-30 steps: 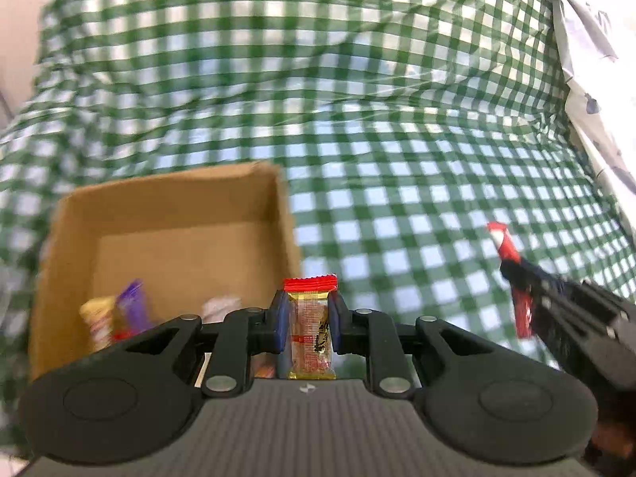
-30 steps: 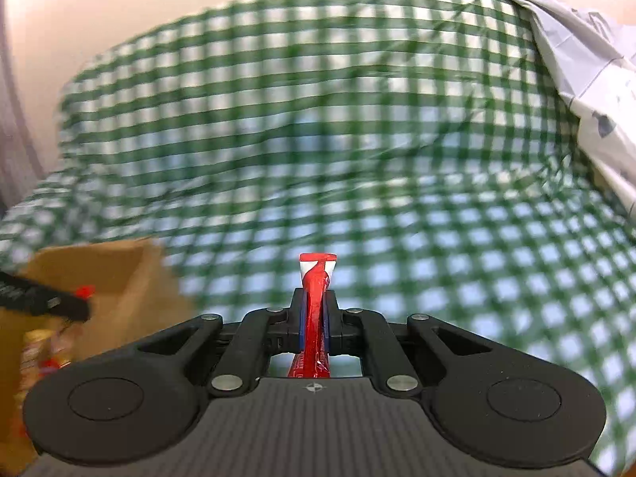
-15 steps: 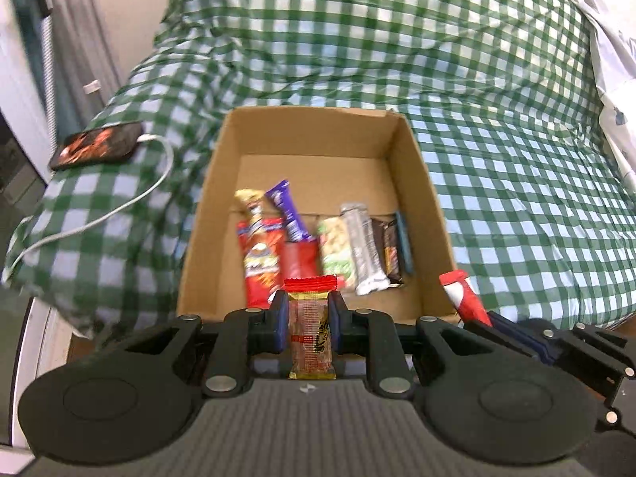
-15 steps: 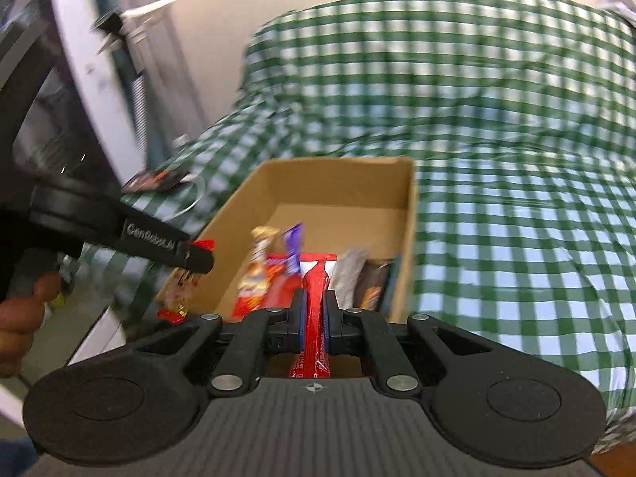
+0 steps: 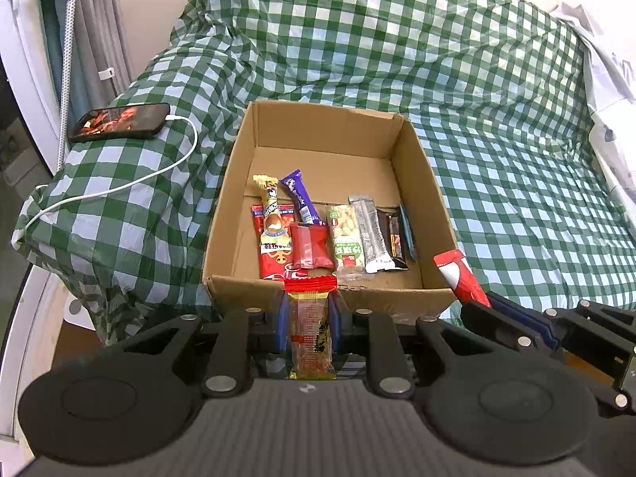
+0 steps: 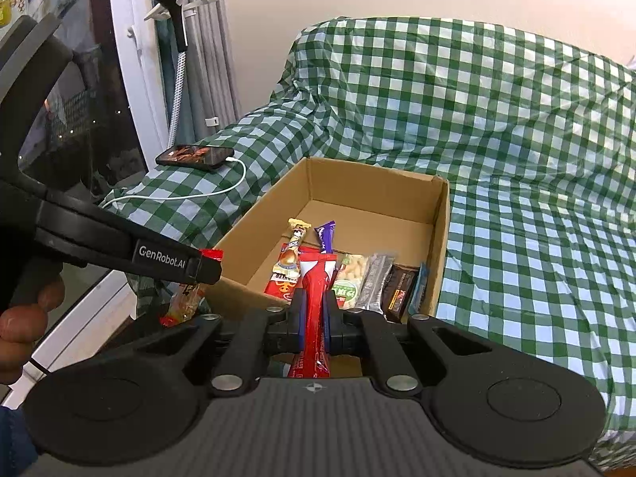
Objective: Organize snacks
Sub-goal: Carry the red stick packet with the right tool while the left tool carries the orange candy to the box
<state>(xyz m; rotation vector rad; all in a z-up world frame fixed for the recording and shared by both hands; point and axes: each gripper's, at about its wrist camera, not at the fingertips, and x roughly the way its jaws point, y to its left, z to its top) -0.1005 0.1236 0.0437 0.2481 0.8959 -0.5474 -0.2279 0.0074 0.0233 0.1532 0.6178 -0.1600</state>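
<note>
Both grippers are loaded and poised at the near wall of the cardboard box [image 5: 413,183], which sits on a bed covered in green checked cloth [image 5: 497,139]. The left gripper [image 5: 309,320] has its fingers pinching a red-topped clear snack packet [image 5: 311,330] upright; the right gripper [image 6: 314,310] has its fingers pinching a red stick-shaped packet [image 6: 315,306]. Neither item is over the box floor yet. Inside, a row of snacks [image 5: 330,234] lies side by side toward the near wall, with the far half bare. Judged step: delivery of both packets. The next move calls for carrying each over the rim and releasing it into open space beside the row. A phone [image 5: 119,121] on a white charging cable [image 5: 131,183] lies left of the box; curtains [image 6: 202,39] and a window frame stand beyond.
</note>
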